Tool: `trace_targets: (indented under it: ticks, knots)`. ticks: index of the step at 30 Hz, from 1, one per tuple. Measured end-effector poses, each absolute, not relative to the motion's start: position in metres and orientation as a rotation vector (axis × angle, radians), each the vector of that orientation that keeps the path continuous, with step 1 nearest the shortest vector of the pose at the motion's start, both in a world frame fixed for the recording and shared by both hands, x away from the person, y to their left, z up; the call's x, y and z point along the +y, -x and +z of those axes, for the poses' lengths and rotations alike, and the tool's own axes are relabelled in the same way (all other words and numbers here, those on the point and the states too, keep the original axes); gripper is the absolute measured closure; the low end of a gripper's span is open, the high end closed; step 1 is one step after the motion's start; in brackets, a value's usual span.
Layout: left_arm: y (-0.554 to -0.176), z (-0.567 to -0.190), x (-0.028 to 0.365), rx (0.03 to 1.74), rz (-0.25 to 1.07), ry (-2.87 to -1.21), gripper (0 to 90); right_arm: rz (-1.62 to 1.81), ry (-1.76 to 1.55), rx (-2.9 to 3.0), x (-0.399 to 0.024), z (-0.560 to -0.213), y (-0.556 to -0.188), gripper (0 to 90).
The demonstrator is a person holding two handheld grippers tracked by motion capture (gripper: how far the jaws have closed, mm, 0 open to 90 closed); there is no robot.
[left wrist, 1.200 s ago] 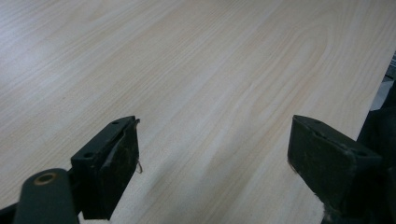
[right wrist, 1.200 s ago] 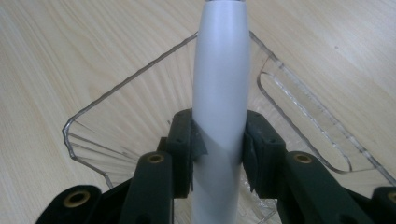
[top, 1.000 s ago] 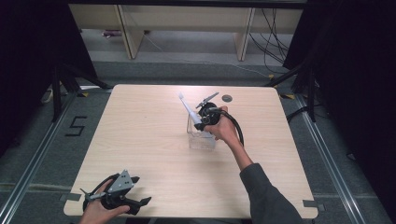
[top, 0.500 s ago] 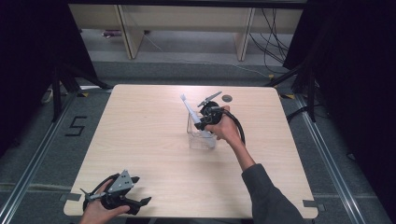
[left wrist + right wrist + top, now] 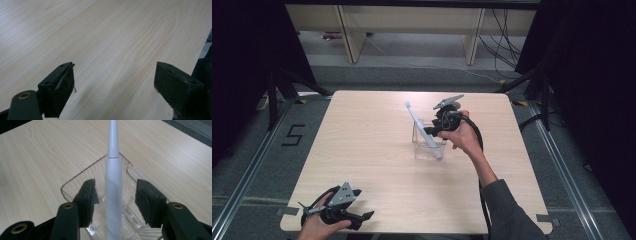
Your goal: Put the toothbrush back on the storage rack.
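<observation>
Centre of high view: toothbrush [image 5: 424, 131] leans lower in clear box [image 5: 429, 142] than before | right gripper [image 5: 115, 195] jaws now apart, likely released | left gripper [image 5: 113, 82] wide, idle lower left.

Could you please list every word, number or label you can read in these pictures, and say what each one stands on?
"5" – a dark numeral marked on the grey floor, left of the light wooden table.
No writing can be read on the white toothbrush or the clear plastic container.
</observation>
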State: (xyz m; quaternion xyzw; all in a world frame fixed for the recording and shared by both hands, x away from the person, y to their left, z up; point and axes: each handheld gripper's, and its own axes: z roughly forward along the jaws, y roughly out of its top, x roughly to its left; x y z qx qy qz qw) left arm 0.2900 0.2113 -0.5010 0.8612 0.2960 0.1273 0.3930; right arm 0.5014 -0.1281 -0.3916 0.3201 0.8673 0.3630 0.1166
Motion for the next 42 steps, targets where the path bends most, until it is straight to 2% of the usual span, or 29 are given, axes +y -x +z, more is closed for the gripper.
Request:
trace_targets:
  ticks: [26,42]
  knots:
    - [-0.29,-0.501,0.212,0.75,0.323,-2.192,16.0,1.166,-0.936,2.493,-0.153,-0.379,-0.482,42.9]
    - [-0.291,-0.501,0.213,0.745,0.335,-2.204,16.0,1.219,-0.959,2.452,-0.174,-0.381,-0.47,41.7]
